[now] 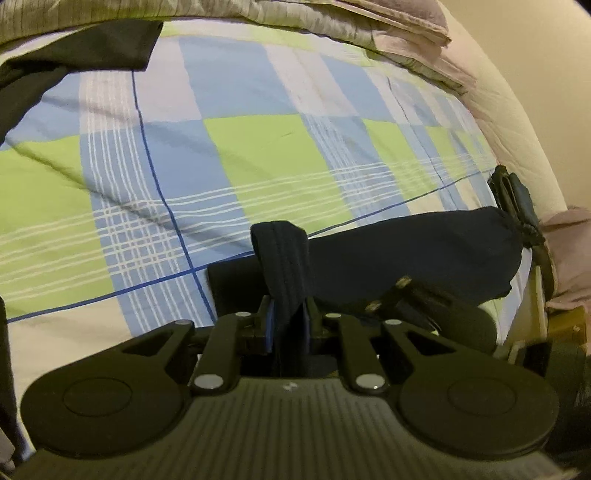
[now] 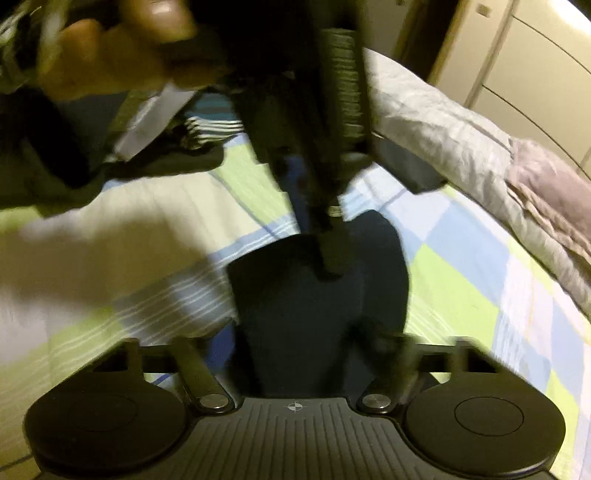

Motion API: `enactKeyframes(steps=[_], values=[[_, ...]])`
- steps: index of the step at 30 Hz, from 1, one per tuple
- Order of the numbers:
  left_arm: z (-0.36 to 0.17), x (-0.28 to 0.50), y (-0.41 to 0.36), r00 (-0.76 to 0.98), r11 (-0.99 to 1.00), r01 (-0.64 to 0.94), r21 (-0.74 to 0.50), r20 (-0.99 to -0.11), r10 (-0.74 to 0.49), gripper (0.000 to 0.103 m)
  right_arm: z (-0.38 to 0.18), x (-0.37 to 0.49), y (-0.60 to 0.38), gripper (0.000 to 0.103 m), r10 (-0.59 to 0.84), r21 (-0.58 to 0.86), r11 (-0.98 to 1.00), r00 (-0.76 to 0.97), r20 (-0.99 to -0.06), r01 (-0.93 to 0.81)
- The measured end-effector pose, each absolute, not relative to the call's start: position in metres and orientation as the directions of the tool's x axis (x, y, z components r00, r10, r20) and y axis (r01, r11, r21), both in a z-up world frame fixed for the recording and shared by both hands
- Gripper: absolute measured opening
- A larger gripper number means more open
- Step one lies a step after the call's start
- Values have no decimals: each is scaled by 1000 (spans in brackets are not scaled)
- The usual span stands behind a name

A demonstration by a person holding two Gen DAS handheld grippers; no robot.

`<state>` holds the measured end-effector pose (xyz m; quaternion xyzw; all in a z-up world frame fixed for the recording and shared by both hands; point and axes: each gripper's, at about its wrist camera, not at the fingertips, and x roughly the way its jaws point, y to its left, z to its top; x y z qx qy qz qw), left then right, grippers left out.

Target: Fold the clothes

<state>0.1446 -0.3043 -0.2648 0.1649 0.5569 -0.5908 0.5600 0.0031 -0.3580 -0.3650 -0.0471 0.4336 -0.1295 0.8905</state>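
Note:
A dark navy garment [image 1: 406, 254] lies bunched on the checked bed sheet [image 1: 258, 147]. My left gripper [image 1: 288, 325] is shut on a fold of it, and the pinched cloth stands up in a loop between the blue pads. A black finger [image 1: 417, 306] of the other gripper rests by the garment's right part. In the blurred right wrist view the navy garment [image 2: 317, 306] fills the gap of my right gripper [image 2: 314, 336]. Its jaws stand apart, and contact with the cloth is not clear. The left gripper [image 2: 332, 254] reaches down onto the cloth from above.
A grey quilt [image 1: 258, 14] and pinkish bedding [image 2: 546, 184] lie along the far edge of the bed. More dark clothes [image 1: 92, 48] and a black piece with white stripes [image 2: 210, 129] lie at the side. A person's hand [image 2: 110, 55] holds the left gripper. Cupboard doors [image 2: 535, 74] stand behind.

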Motion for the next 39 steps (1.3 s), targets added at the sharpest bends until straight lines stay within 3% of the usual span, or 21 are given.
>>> enactKeyframes(steps=[1, 3, 4, 10, 16, 17, 19, 20, 21, 26, 32, 39], values=[[-263, 147, -300, -314, 253, 840, -481, -810, -496, 21, -361, -2, -364, 27, -285, -188, 957, 588, -757, 223], [-263, 155, -291, -283, 290, 824, -486, -798, -533, 46, -351, -16, -379, 15, -312, -156, 940, 583, -751, 302], [-266, 159, -286, -261, 317, 819, -479, -803, -536, 47, -346, -26, -387, 9, -325, -134, 928, 580, -747, 348], [-311, 156, -284, -237, 397, 805, -441, -853, -466, 47, -307, -95, -436, 3, -441, -13, 780, 534, -721, 626], [-347, 133, -307, -240, 369, 839, -399, -881, -408, 48, -270, -142, -458, 3, -554, -35, 674, 473, -685, 738], [-347, 131, -310, -229, 365, 847, -386, -885, -405, 46, -265, -146, -459, 3, -567, -42, 663, 465, -680, 748], [-346, 127, -315, -209, 357, 863, -359, -895, -393, 17, -259, -151, -461, 3, -587, -46, 645, 456, -669, 762], [-345, 126, -316, -212, 351, 866, -357, -896, -389, 8, -255, -154, -463, 3, -595, -47, 637, 452, -664, 769], [-344, 125, -317, -218, 343, 868, -359, -896, -386, 7, -254, -155, -463, 3, -598, -44, 633, 452, -663, 773], [-303, 145, -294, -111, 344, 890, -299, -874, -472, 8, -247, -149, -464, 3, -598, -33, 641, 471, -649, 767], [-322, 168, -285, -137, 413, 857, -308, -910, -392, 8, -255, -116, -448, 3, -543, -40, 737, 555, -630, 675], [-301, 195, -258, -88, 531, 780, -331, -898, -430, 21, -276, -48, -409, 3, -436, -67, 857, 650, -623, 511]])
